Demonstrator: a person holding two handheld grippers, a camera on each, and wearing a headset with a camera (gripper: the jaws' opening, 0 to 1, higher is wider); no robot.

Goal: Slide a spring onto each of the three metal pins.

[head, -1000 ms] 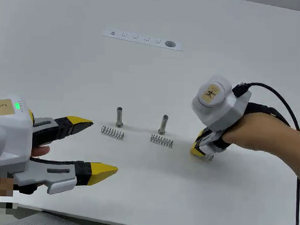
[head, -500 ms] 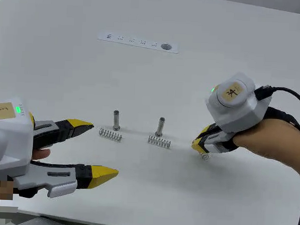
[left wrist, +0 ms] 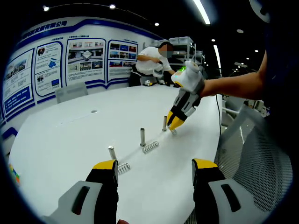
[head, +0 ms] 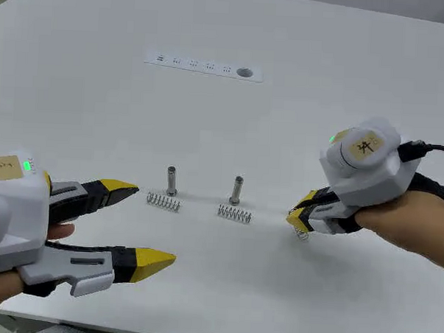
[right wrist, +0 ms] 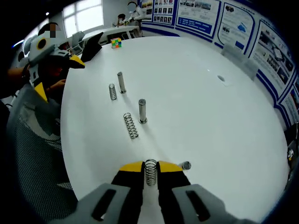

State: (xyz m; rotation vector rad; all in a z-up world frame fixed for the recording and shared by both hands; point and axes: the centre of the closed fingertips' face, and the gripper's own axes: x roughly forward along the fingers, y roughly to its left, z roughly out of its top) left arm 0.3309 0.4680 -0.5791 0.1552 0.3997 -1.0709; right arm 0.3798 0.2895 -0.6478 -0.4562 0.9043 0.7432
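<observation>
Evidently no pin wears a spring yet, so all three slides are left to do. Your left hand-held gripper (head: 155, 222) hangs with its yellow-tipped jaws spread wide and empty. Just ahead of its tips stands the first pin (head: 171, 180), a short, smooth steel cylinder. The first spring (head: 164, 201), a thin wire coil, lies at its foot on the matte white desk (head: 99, 117). Farther right, between your two hand-held grippers, the second pin (head: 237, 189) and second spring (head: 234, 213) sit the same way. Your right hand-held gripper (head: 301, 218) is pinched narrow on the third spring (right wrist: 150, 170), and the third pin (right wrist: 186, 165) stands just beside one jaw tip.
</observation>
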